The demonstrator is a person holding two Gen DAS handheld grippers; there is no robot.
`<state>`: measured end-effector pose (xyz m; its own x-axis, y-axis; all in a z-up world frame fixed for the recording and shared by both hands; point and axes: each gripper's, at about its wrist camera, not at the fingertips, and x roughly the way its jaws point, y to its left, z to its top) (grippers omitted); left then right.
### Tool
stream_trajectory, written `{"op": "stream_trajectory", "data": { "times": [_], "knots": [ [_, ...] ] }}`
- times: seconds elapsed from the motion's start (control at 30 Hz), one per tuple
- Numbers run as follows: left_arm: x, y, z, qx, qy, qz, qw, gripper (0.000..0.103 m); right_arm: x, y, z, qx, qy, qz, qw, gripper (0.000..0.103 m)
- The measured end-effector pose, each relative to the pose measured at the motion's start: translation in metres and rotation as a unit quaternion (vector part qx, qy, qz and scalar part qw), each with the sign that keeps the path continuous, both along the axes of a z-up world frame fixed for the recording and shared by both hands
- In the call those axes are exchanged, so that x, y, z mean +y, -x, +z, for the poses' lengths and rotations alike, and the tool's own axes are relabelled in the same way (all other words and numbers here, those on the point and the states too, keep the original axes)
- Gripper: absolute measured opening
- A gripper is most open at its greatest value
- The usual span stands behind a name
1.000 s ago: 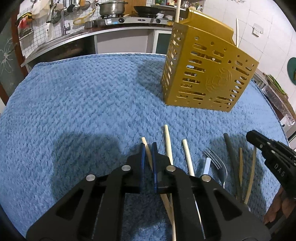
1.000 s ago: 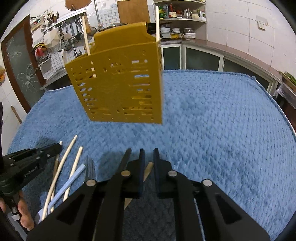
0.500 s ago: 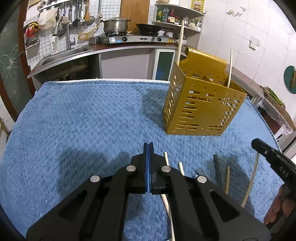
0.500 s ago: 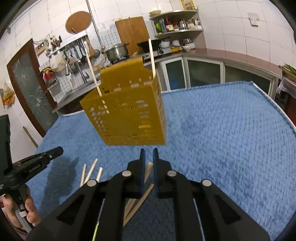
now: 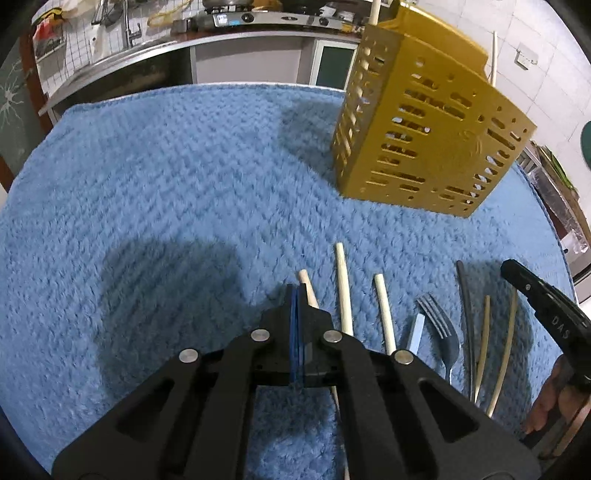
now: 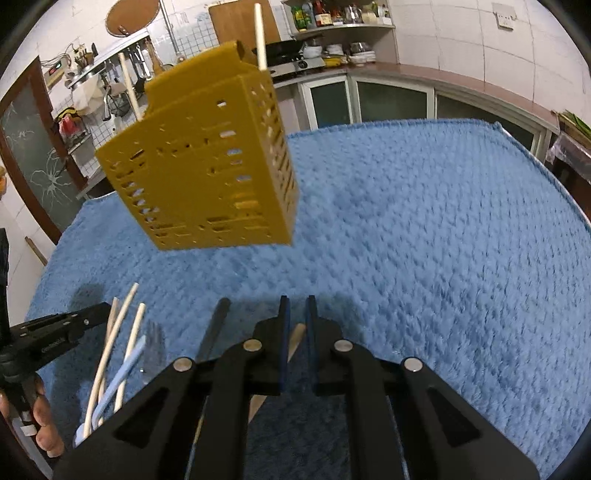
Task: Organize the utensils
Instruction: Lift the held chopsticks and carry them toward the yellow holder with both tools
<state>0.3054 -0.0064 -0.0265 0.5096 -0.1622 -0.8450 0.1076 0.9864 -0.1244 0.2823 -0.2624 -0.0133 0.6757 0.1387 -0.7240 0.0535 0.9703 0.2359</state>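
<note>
A yellow perforated utensil holder (image 5: 424,129) stands on the blue towel (image 5: 166,192) with two pale sticks in it; it also shows in the right wrist view (image 6: 207,177). Pale chopsticks (image 5: 343,288), a grey fork (image 5: 439,325), a dark stick (image 5: 465,302) and thin bamboo sticks (image 5: 506,339) lie in a row on the towel. My left gripper (image 5: 296,291) is shut and empty, just left of the chopsticks. My right gripper (image 6: 296,306) is slightly open above a wooden stick (image 6: 295,339), not gripping it.
A kitchen counter with a sink, stove and pots (image 5: 229,22) runs behind the table. Shelves and cabinets (image 6: 369,85) line the far wall. The towel's right edge (image 6: 524,147) drops off near a side surface.
Both grippers have dipped back down toward the utensils after rising. The left jaws stayed shut; the right jaws have opened a little wider. No utensil has moved.
</note>
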Motion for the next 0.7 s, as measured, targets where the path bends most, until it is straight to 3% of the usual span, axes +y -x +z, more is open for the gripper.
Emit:
{"op": "stream_trajectory", "data": {
  "times": [0.2, 0.4, 0.5, 0.57, 0.7],
  "knots": [
    [0.000, -0.001, -0.002, 0.009, 0.006, 0.010, 0.9999, 0.001, 0.000, -0.002, -0.004, 0.011, 0.002, -0.002, 1.000, 0.010],
    [0.002, -0.002, 0.001, 0.009, 0.020, 0.016, 0.9996, 0.008, -0.002, 0.001, -0.001, 0.017, 0.003, -0.003, 1.000, 0.010],
    [0.001, 0.000, 0.005, 0.003, 0.017, 0.018, 0.9997, 0.014, -0.005, 0.004, 0.001, 0.020, 0.003, -0.010, 1.000, 0.010],
    [0.001, 0.003, 0.008, -0.003, 0.016, 0.018, 0.9997, 0.025, -0.007, 0.007, 0.002, 0.023, -0.001, -0.015, 1.000, 0.010],
    [-0.005, 0.010, 0.013, -0.015, 0.012, 0.013, 0.9997, 0.031, -0.006, 0.013, -0.001, 0.042, -0.005, -0.022, 0.999, 0.010]
  ]
}}
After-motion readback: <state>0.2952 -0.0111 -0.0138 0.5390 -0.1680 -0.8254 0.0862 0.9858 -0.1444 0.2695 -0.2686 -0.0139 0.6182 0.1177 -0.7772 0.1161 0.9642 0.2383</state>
